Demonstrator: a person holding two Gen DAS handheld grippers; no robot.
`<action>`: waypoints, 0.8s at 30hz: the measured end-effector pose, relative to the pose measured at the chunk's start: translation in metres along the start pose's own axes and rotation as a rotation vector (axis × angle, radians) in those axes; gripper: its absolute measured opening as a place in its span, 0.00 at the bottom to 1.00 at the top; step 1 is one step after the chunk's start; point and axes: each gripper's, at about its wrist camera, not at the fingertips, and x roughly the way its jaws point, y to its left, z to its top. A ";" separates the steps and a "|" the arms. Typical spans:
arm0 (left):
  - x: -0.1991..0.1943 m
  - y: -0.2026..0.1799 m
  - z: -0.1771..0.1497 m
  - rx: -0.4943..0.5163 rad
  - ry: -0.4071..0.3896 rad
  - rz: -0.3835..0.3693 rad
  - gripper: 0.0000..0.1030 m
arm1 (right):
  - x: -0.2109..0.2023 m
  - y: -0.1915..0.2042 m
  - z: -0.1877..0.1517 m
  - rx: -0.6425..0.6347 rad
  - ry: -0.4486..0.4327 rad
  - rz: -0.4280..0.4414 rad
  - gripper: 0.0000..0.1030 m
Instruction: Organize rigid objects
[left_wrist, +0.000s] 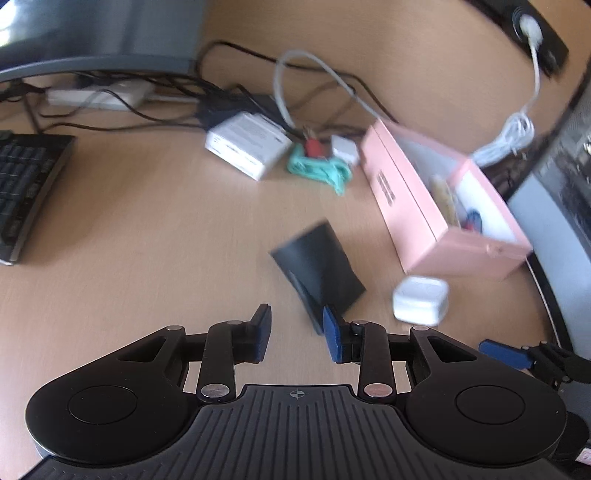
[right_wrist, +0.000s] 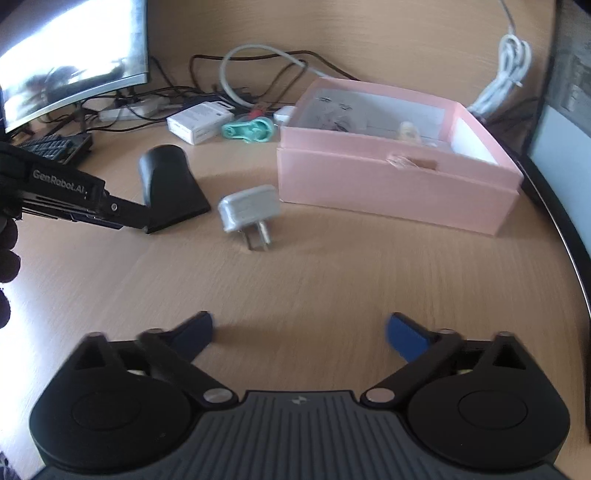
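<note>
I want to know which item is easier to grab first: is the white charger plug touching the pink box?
Apart. In the right wrist view, bare desk shows between the white charger plug and the pink box front wall; the plug lies alone, prongs toward the camera.

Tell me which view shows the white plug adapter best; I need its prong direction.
The right wrist view: the white plug adapter lies unobstructed, prongs pointing toward the camera. In the left wrist view it is a blurred block with its prongs hidden.

— Where does the plug adapter (right_wrist: 248, 211) lie?
— On the desk (right_wrist: 332, 295), just near of the open box (right_wrist: 399, 184), with the wedge stand (right_wrist: 173, 184) to its left.
— And farther back?
— A small carton (right_wrist: 197, 125) and a coiled cable (right_wrist: 249, 131) left of the box; the monitor (right_wrist: 74, 62) and keyboard (right_wrist: 55, 147) far left.
</note>
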 end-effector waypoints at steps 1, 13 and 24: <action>-0.006 0.004 0.001 -0.020 -0.015 0.008 0.33 | -0.001 0.001 0.005 -0.010 -0.004 0.023 0.77; -0.067 0.075 -0.019 -0.150 -0.084 0.113 0.33 | 0.040 0.078 0.076 -0.343 -0.110 0.210 0.79; -0.073 0.090 -0.040 -0.216 -0.086 0.103 0.33 | 0.045 0.096 0.073 -0.255 -0.002 0.429 0.78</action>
